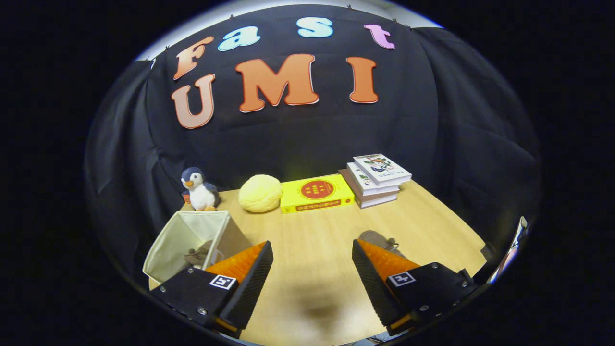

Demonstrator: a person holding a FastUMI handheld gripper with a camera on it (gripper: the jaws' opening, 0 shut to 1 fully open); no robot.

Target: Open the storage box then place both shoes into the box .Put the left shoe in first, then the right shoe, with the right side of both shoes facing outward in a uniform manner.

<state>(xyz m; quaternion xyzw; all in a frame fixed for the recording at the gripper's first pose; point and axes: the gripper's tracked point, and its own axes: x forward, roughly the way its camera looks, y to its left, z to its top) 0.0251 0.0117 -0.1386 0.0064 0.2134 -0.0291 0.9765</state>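
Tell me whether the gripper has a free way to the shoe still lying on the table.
Probably yes. The gripper is open and holds nothing, and the shoe lies on the bare table just past the right finger, partly hidden by it. The box stands off to the other side.

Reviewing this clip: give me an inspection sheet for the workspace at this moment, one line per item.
Surface: wooden table, bare between the fingers.
Job's things: beige storage box open, beside the left finger, one shoe inside; second shoe on the table just beyond the right finger.
Clutter: toy penguin, yellow plush ball, yellow book, stack of books, all along the far edge.
Grippers: gripper open, fingers wide apart, holding nothing.
Cables: nothing seen.
Surroundings: black cloth wall behind and around the table.
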